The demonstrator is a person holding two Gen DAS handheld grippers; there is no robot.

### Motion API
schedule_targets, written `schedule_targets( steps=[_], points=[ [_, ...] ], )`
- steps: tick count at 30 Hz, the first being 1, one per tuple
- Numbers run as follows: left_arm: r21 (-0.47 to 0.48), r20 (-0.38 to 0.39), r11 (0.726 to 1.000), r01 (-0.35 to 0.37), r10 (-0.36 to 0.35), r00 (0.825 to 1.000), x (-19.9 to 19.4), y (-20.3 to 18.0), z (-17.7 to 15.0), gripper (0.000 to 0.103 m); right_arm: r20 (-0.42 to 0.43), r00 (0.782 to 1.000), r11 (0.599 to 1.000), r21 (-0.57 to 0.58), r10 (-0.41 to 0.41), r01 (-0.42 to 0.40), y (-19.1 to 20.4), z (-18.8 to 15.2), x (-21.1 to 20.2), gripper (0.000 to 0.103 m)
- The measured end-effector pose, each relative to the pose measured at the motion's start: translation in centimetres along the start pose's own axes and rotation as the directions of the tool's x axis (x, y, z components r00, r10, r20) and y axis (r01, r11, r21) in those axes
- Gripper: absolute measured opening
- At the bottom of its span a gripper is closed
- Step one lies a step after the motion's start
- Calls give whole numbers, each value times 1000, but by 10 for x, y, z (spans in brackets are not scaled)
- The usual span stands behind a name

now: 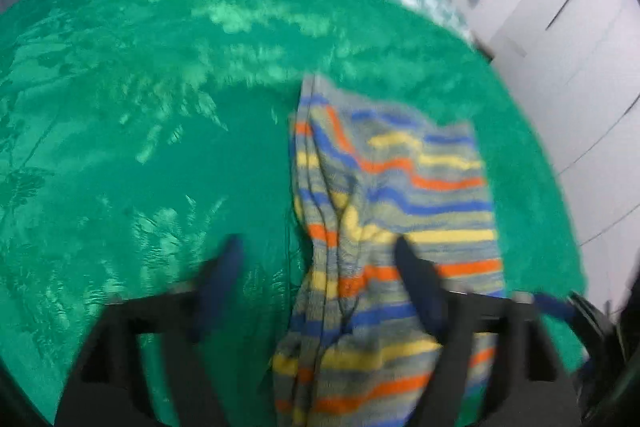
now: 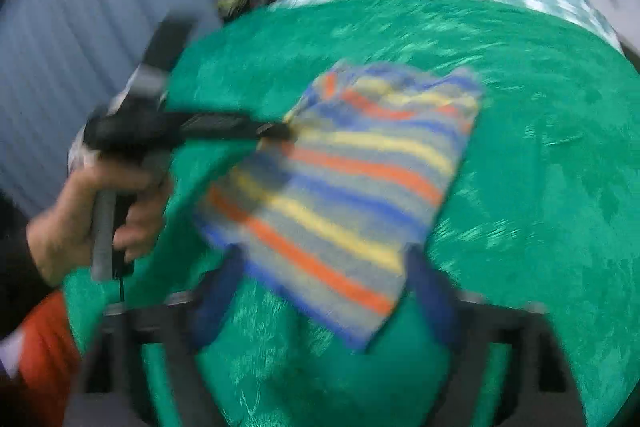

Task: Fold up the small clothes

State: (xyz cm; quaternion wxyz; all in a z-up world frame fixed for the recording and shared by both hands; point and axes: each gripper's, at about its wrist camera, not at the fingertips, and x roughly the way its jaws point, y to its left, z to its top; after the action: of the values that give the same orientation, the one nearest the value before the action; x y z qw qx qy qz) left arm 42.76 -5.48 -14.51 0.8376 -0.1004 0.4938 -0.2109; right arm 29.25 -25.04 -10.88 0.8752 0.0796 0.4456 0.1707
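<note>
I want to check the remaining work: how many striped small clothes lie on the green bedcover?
1. The grey knitted garment with blue, yellow and orange stripes lies folded on the green textured bedcover, near its front edge, between the two grippers. Further clothes outside both views may be hidden.

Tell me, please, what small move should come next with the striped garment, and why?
Probably lower the right gripper and close it on the near edge of the striped garment. Both grippers look open, the left gripper too, and the garment lies loose and partly folded on the green blanket, so nothing holds it.
</note>
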Motion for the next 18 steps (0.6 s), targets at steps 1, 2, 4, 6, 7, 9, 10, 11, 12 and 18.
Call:
schedule_targets(
  steps=[1, 2, 4, 6, 7, 9, 10, 11, 12, 18],
  points=[
    [1, -4, 1000, 27, -27, 1000, -2, 2, -1, 90, 28, 1000, 999, 35, 10, -11, -9, 2, -4, 91],
    [10, -23, 999, 38, -38, 999, 0, 2, -2, 91, 52, 998, 995, 95, 27, -32, -24, 8, -5, 91],
    [48, -82, 999, 6, -2, 997, 12, 0, -4, 91, 68, 996, 979, 189, 60, -72, -48, 16, 6, 91],
    [64, -173, 998, -22, 32, 984, 38, 0, -9, 91, 53, 991, 946, 297, 120, -131, -70, 24, 33, 91],
    [71, -178, 997, -33, 45, 983, 43, -1, -11, 90, 50, 986, 922, 348, 160, -168, -80, 26, 48, 90],
    [88, -169, 996, -31, 46, 985, 46, -7, -13, 58, 22, 967, 883, 404, 254, -241, -87, 25, 78, 85],
    [66, -208, 997, 30, -15, 978, 49, -10, -14, 20, 16, 968, 884, 405, 249, -234, -85, 24, 89, 71],
    [45, -217, 999, 32, -21, 976, 51, -9, -12, 19, 7, 977, 903, 381, 214, -201, -77, 26, 94, 49],
    [38, -212, 999, 33, -24, 977, 48, -9, -9, 18, -5, 972, 898, 384, 234, -214, -73, 27, 98, 30],
    [7, -87, 992, 130, -129, 988, -10, -9, 24, 17, 92, 970, 911, 334, 224, -241, -48, 62, 57, 28]
  ],
)
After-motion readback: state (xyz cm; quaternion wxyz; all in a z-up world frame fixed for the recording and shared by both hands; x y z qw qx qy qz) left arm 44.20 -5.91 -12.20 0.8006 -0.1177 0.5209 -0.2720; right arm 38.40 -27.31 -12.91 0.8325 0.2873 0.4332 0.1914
